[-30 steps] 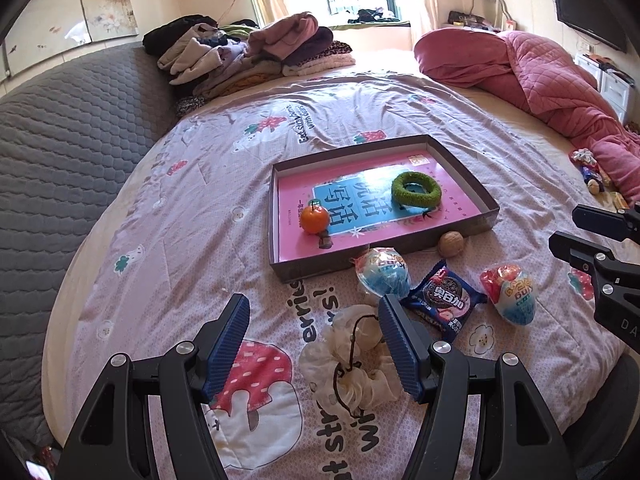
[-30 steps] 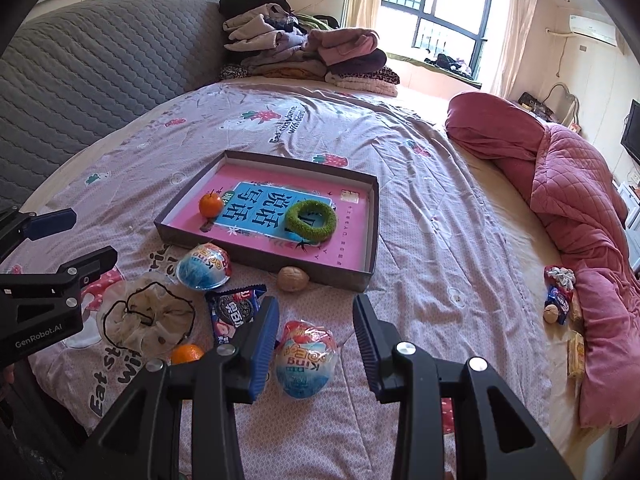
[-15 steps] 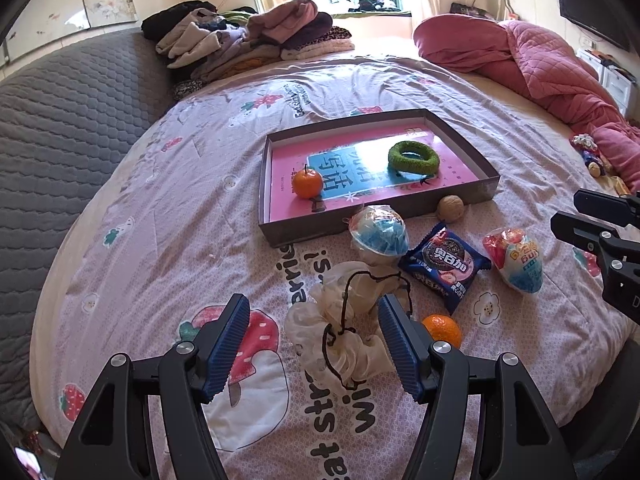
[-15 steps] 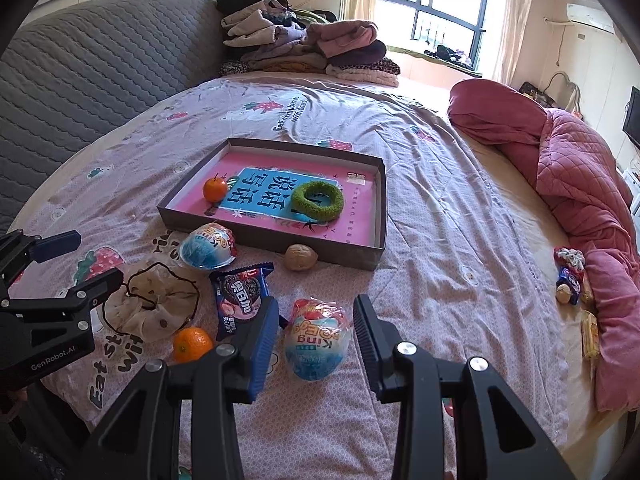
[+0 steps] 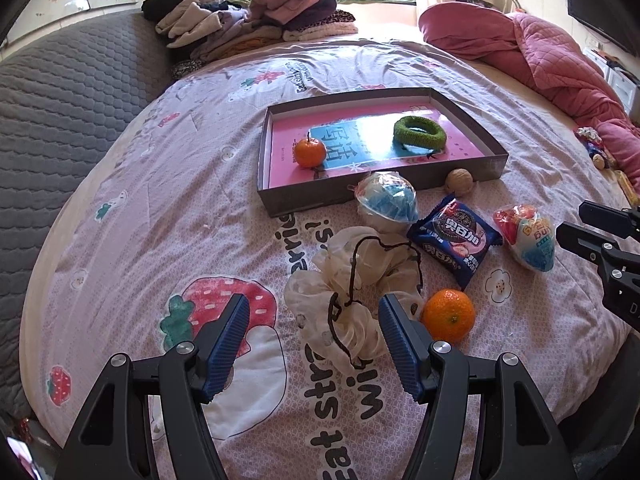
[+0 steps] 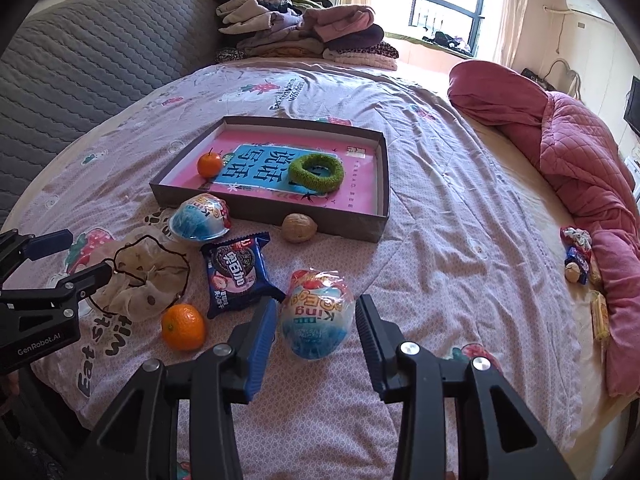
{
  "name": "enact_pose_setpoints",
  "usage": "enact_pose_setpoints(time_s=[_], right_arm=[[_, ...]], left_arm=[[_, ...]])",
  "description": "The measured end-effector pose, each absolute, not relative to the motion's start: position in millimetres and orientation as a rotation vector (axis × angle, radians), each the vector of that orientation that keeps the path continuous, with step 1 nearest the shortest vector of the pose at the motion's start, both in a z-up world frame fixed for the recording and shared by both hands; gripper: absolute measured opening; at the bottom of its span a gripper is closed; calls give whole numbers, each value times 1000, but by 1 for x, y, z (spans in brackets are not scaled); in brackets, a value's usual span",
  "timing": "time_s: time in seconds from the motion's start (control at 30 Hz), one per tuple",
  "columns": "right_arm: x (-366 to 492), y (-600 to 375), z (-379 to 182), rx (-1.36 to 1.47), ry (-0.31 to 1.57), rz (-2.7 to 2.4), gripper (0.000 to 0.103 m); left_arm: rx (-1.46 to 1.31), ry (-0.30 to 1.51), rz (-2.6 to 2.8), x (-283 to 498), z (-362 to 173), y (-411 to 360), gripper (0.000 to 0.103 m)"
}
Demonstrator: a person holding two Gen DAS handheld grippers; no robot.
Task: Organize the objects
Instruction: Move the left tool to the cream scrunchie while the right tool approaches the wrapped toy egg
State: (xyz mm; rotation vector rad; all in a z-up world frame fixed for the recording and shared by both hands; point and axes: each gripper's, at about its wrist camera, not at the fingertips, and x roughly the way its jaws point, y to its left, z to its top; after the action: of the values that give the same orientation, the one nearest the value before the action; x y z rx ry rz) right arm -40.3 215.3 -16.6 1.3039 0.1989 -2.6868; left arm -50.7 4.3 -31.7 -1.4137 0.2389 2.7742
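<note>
My left gripper [image 5: 314,312] hangs open just over the bed, its fingers either side of a cream scrunchie [image 5: 348,292] with a dark cord. A loose orange [image 5: 448,314] lies right of it. My right gripper [image 6: 316,306] straddles a wrapped red-and-blue toy egg [image 6: 316,320]; its jaws are opening and the pads stand clear of the egg. A dark shallow tray [image 6: 260,212] with a pink book inside holds a small orange [image 6: 209,165] and a green ring [image 6: 317,172]. In front of it lie a blue toy egg [image 6: 200,218], a walnut [image 6: 298,228] and a blue cookie packet [image 6: 238,272].
Folded clothes [image 6: 304,36] are piled at the bed's far end beside a grey padded headboard [image 6: 80,60]. A pink quilt [image 6: 572,152] is bunched along the right side, with small snacks [image 6: 578,256] near it. The bed's near edge is just below the grippers.
Both grippers have sunk toward the bed and the objects look nearer. The loose orange came into the left wrist view. The right jaws have widened around the toy egg.
</note>
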Motion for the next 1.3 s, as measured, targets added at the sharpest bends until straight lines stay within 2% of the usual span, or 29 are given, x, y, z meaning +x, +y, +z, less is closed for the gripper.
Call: enact_pose_setpoints(time_s=[0.43, 0.93, 1.03, 1.3], right_arm=[[-33, 220, -37, 1325, 160, -2670, 45], [-39, 217, -45, 1335, 187, -2678, 46], [-42, 220, -46, 1337, 130, -2661, 46], [-50, 221, -49, 1344, 135, -2664, 46]], left_arm=[[-1427, 264, 2747, -39, -45, 11, 68], [-1448, 196, 2728, -44, -51, 8, 68], [-1450, 191, 2728, -48, -51, 7, 68], [-1450, 180, 2727, -57, -52, 7, 68]])
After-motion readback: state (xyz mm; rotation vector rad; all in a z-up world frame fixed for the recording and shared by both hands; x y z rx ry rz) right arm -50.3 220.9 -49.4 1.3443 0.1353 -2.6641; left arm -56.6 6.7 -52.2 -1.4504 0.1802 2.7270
